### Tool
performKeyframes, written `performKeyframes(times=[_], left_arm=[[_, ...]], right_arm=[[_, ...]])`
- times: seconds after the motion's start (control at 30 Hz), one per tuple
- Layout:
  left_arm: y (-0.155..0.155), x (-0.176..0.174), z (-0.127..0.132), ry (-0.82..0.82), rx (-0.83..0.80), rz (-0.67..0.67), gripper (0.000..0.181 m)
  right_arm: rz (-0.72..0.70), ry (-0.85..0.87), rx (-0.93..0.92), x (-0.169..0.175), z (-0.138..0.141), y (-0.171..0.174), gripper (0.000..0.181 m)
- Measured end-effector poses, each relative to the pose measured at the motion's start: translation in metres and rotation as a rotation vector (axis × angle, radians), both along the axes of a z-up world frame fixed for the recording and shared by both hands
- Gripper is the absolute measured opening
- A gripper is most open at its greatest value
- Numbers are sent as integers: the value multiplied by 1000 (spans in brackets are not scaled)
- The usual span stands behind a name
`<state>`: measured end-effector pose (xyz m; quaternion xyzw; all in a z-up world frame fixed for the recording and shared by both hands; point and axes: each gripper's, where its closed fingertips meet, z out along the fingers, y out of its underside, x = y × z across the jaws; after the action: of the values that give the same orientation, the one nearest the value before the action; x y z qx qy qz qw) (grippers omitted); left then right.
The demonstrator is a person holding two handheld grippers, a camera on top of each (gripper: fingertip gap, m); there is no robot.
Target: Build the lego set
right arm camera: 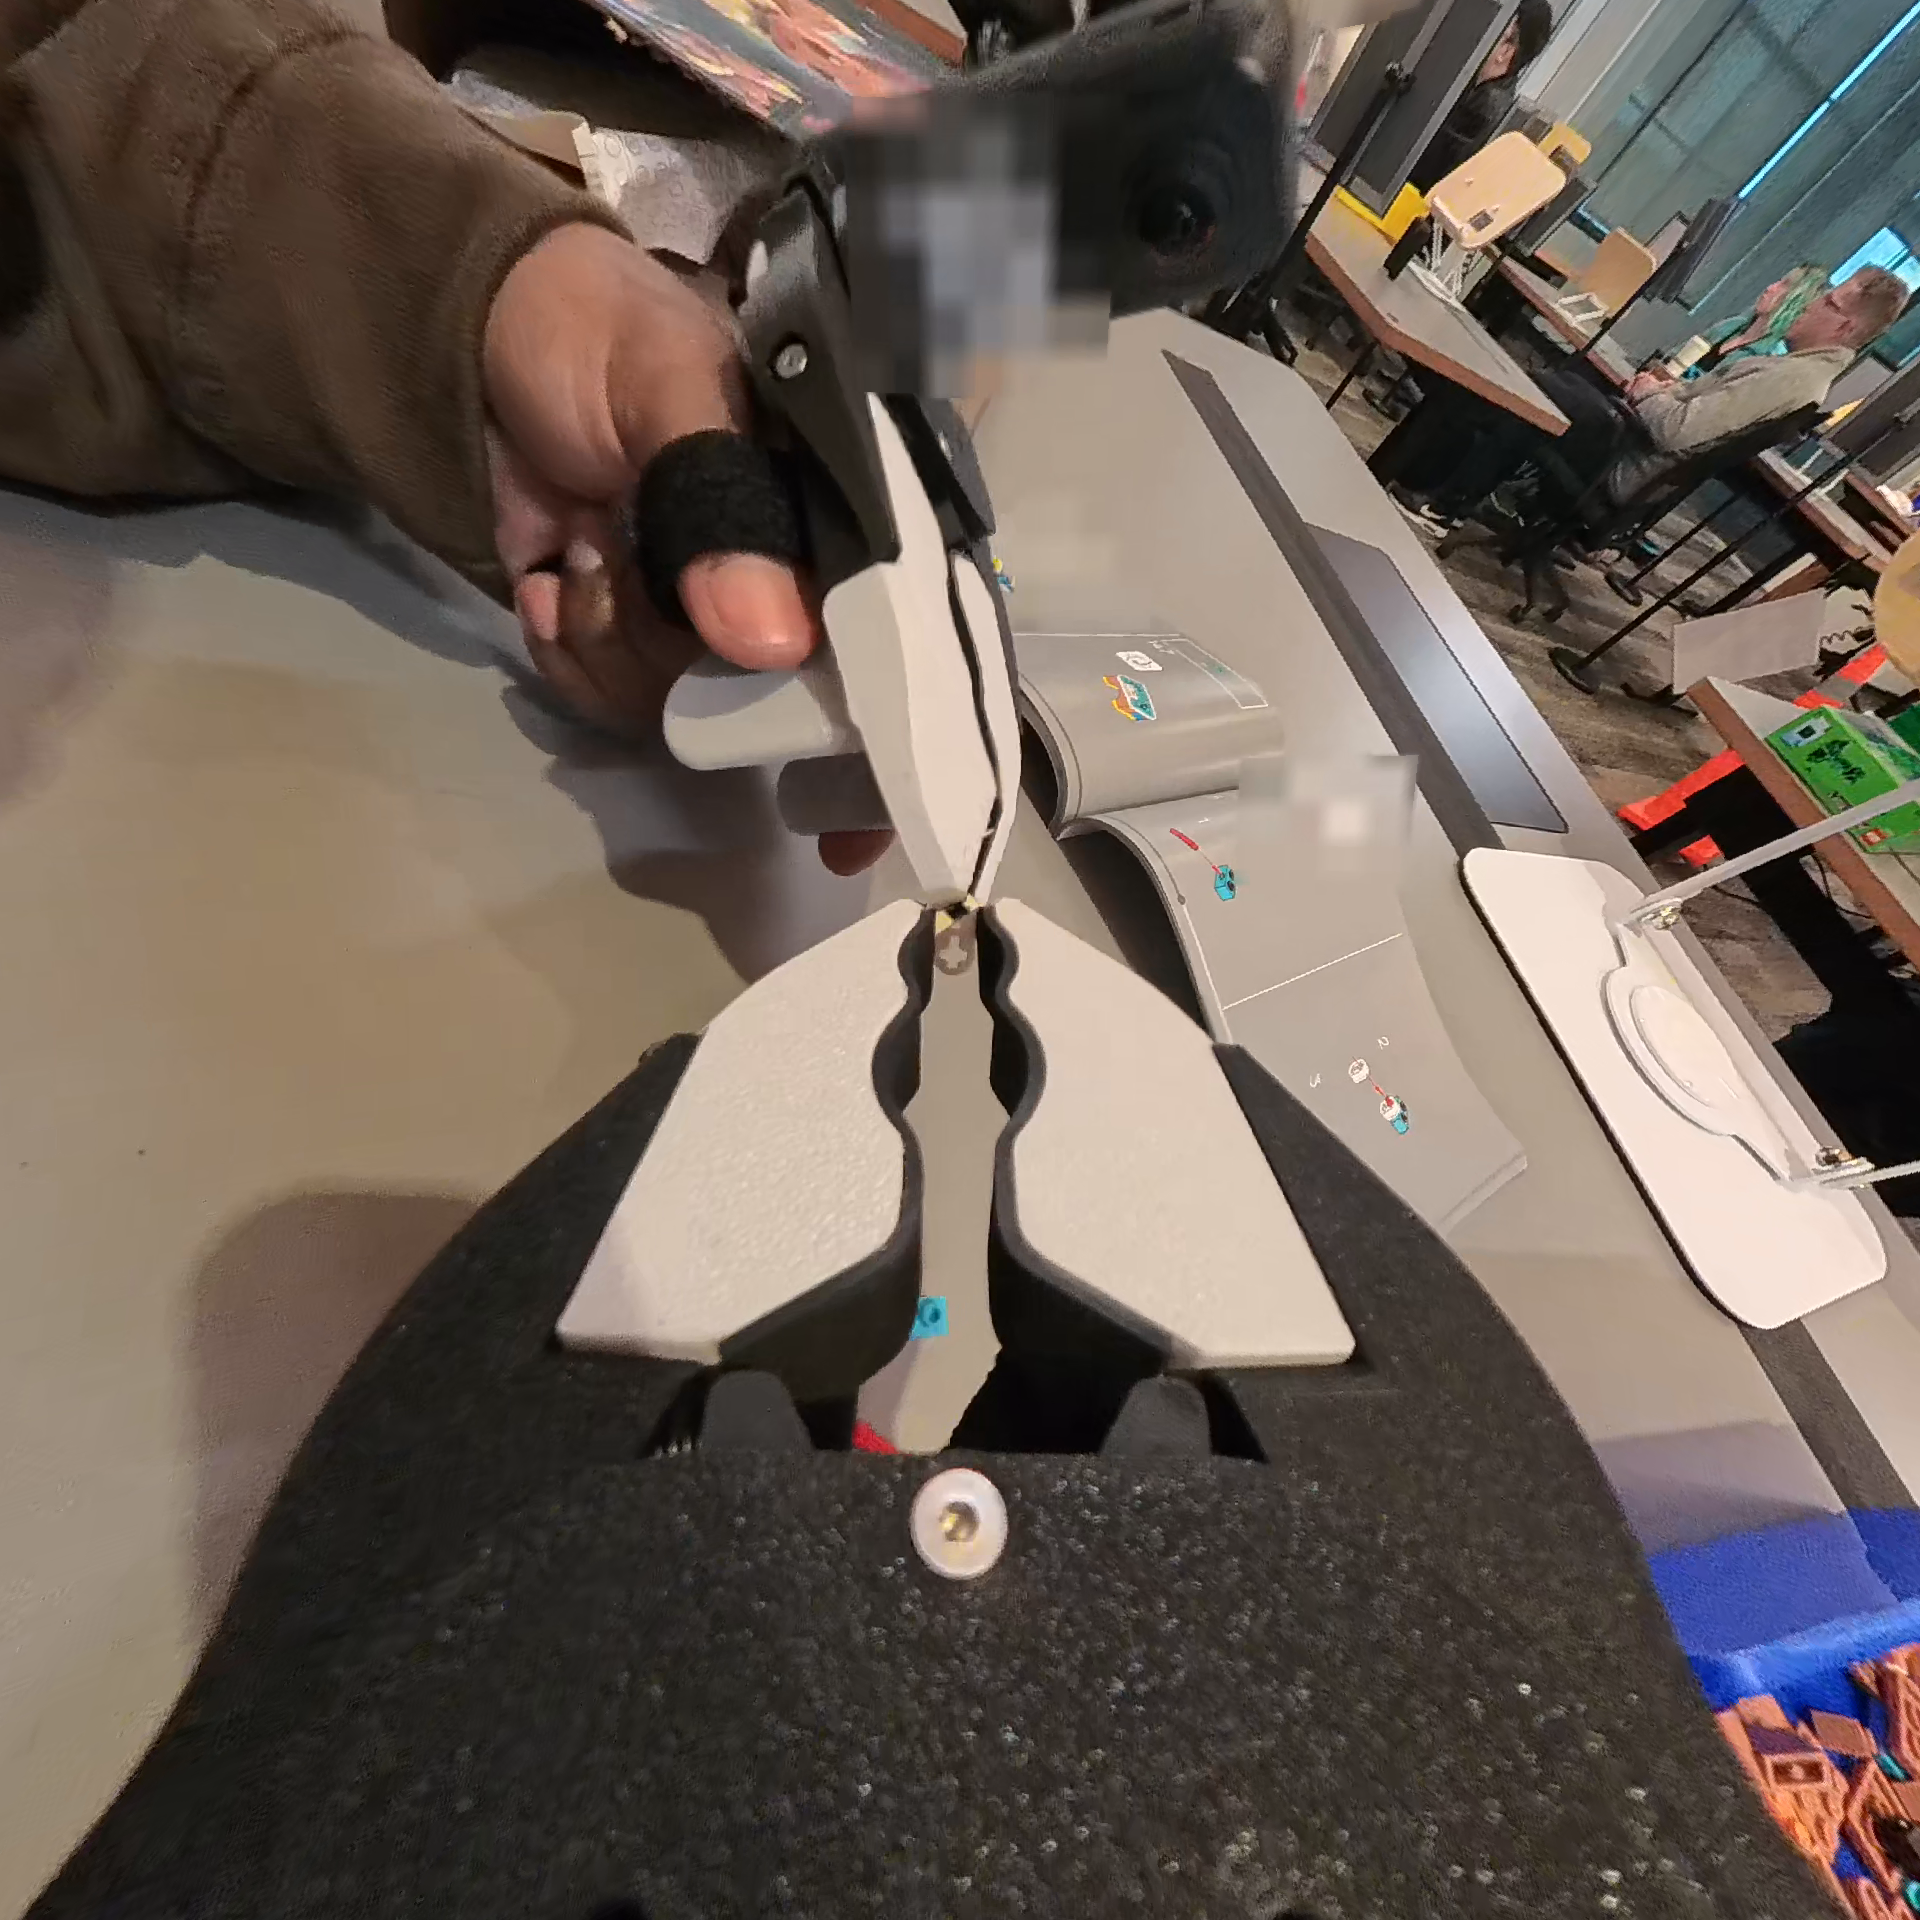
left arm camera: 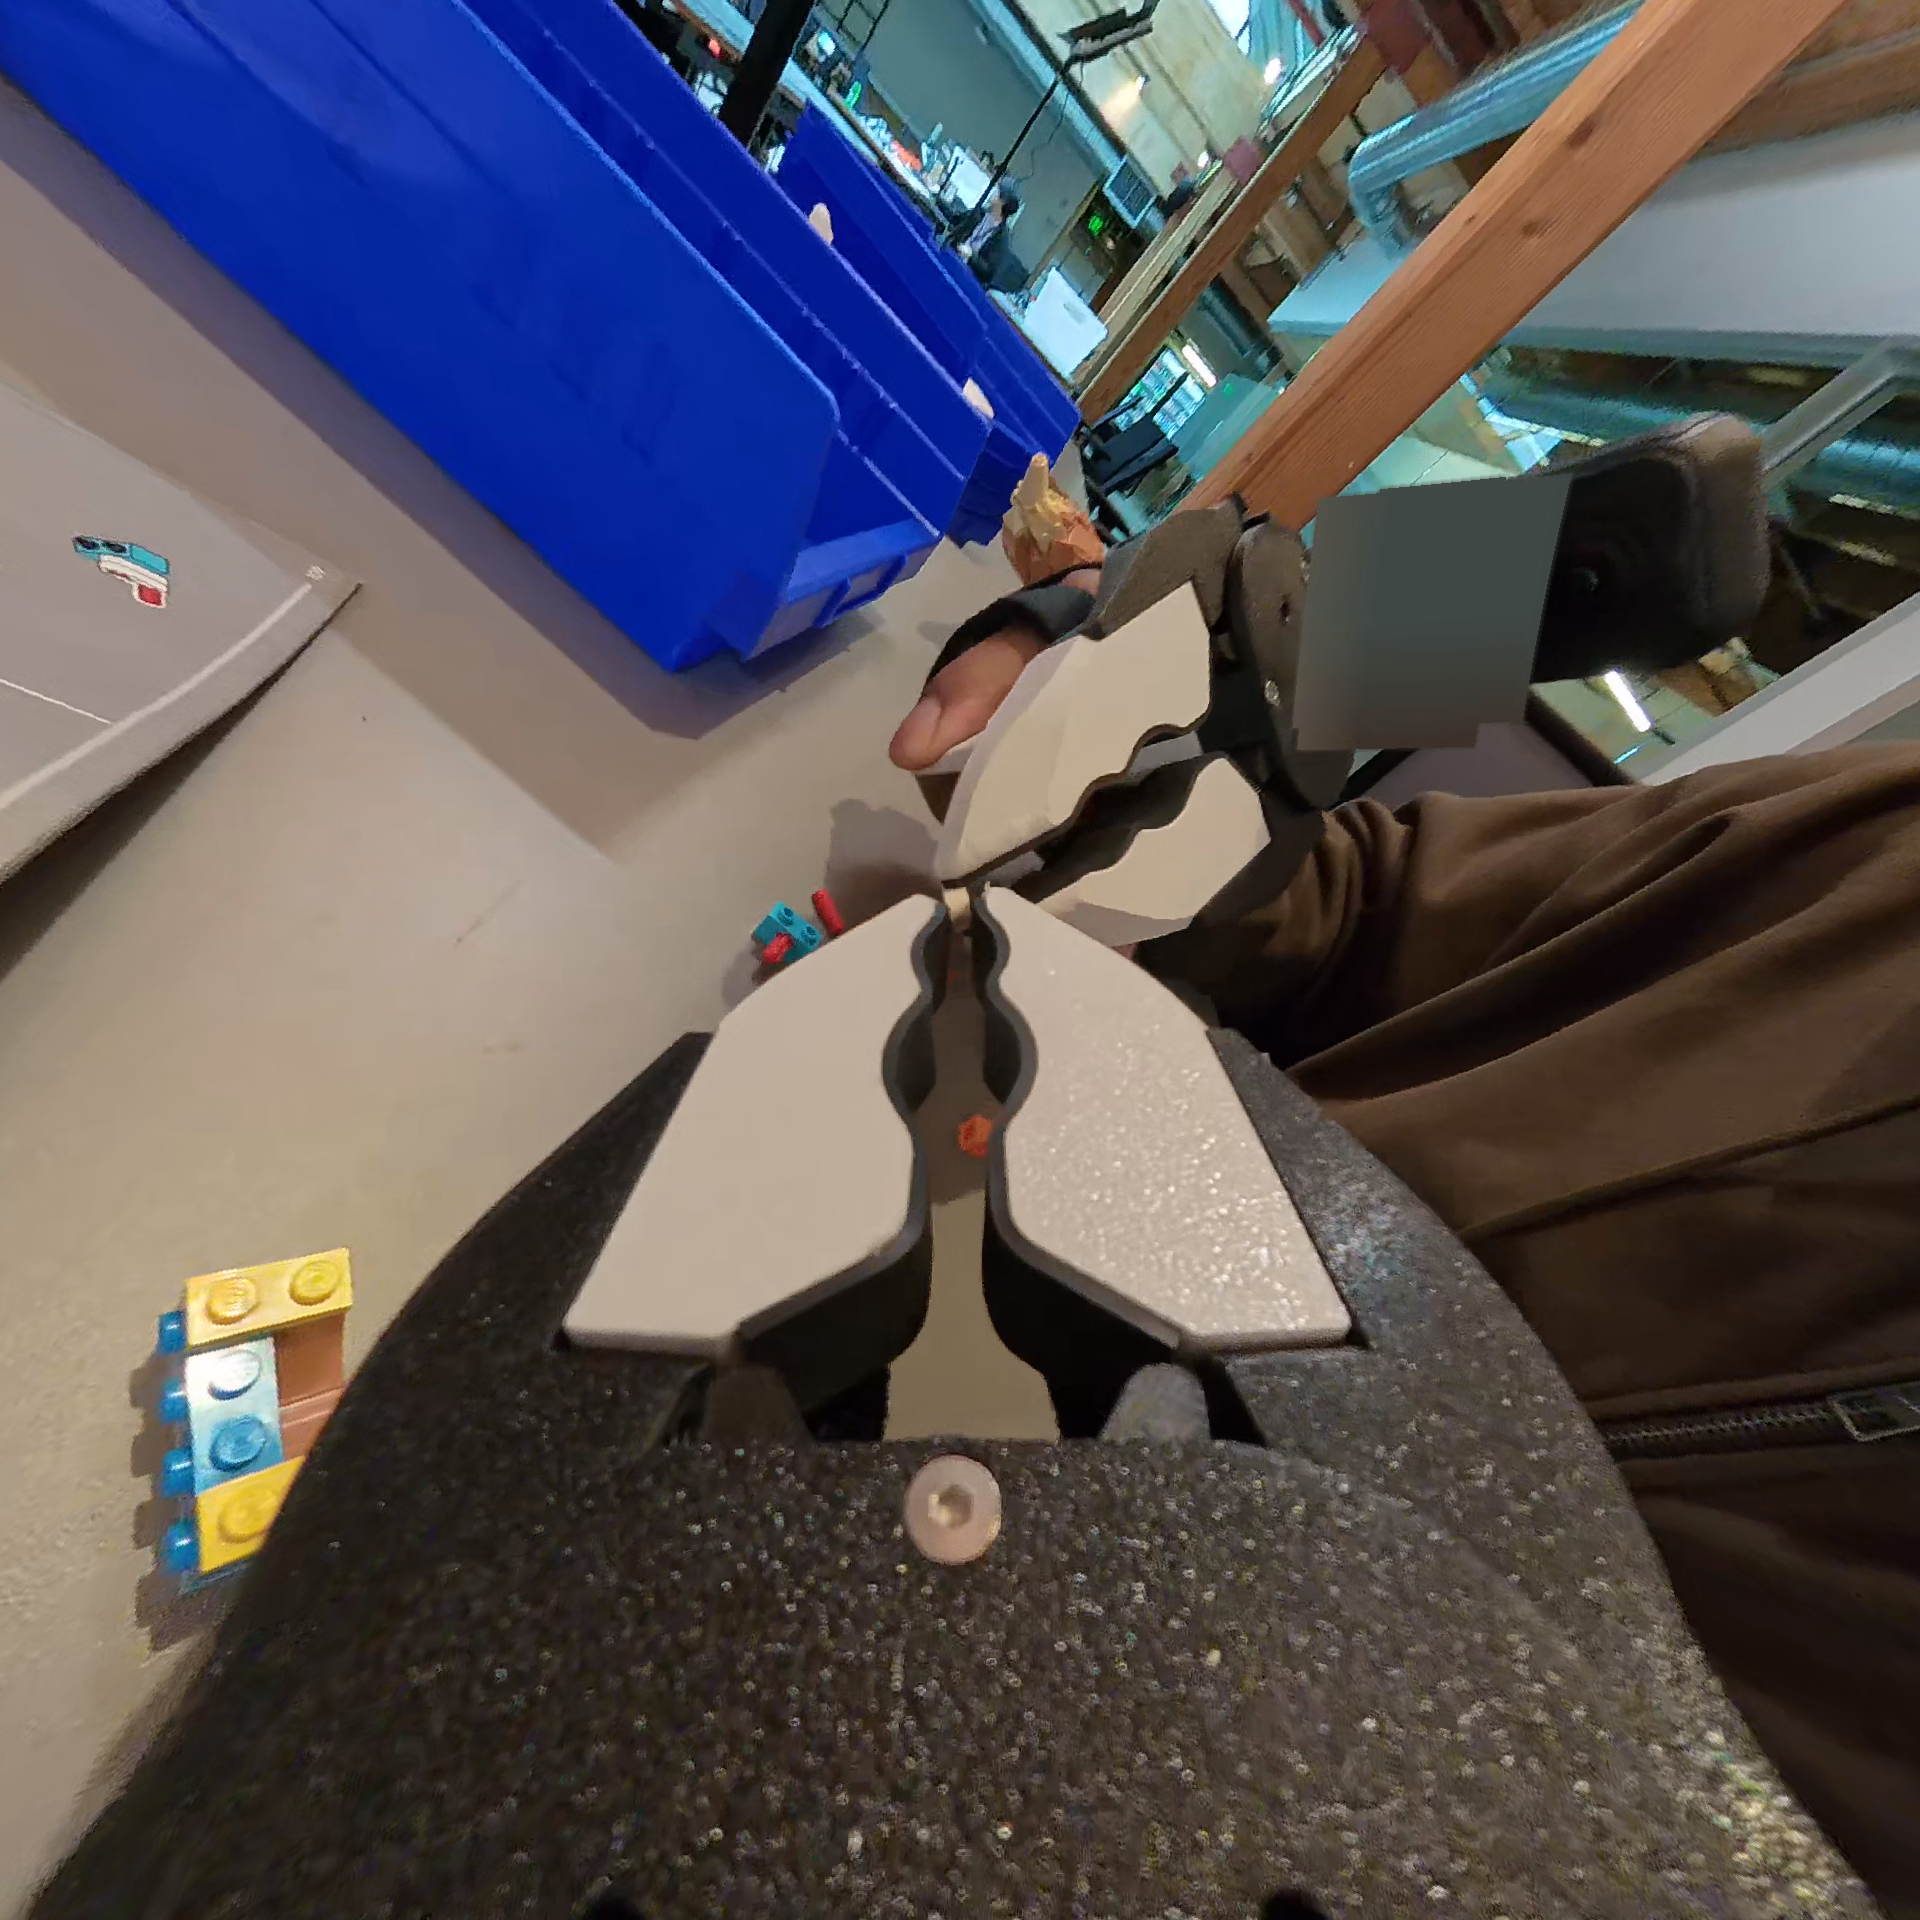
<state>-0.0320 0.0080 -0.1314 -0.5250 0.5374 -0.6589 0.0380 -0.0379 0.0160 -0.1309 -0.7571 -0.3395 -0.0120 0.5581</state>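
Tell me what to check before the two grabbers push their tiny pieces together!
1. Left gripper holds its piece: ok, fingers shut on a small pale piece.
2. Right gripper holds its piece: ok, shut on a small grey piece.
3. Tips meet: ok, both grippers touch nose to nose above the table.
4. Pieces lined up stud to hole: cannot tell, the fingers hide the joint.
5. Next parts handy: ok, teal and red bits lie just beyond the tips.
6. Booklet open: ok, pages show beside the grippers.
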Motion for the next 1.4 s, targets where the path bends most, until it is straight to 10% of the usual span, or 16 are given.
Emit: performKeyframes(times=[0.87,1.4], left_arm=[[-6,-6,23,-74,-241,-72,4],[-12,-10,9,-284,506,-48,16]], right_arm=[[70,74,118,-1,21,-8,7],[123,91,-50,-5,3,-15,7]])
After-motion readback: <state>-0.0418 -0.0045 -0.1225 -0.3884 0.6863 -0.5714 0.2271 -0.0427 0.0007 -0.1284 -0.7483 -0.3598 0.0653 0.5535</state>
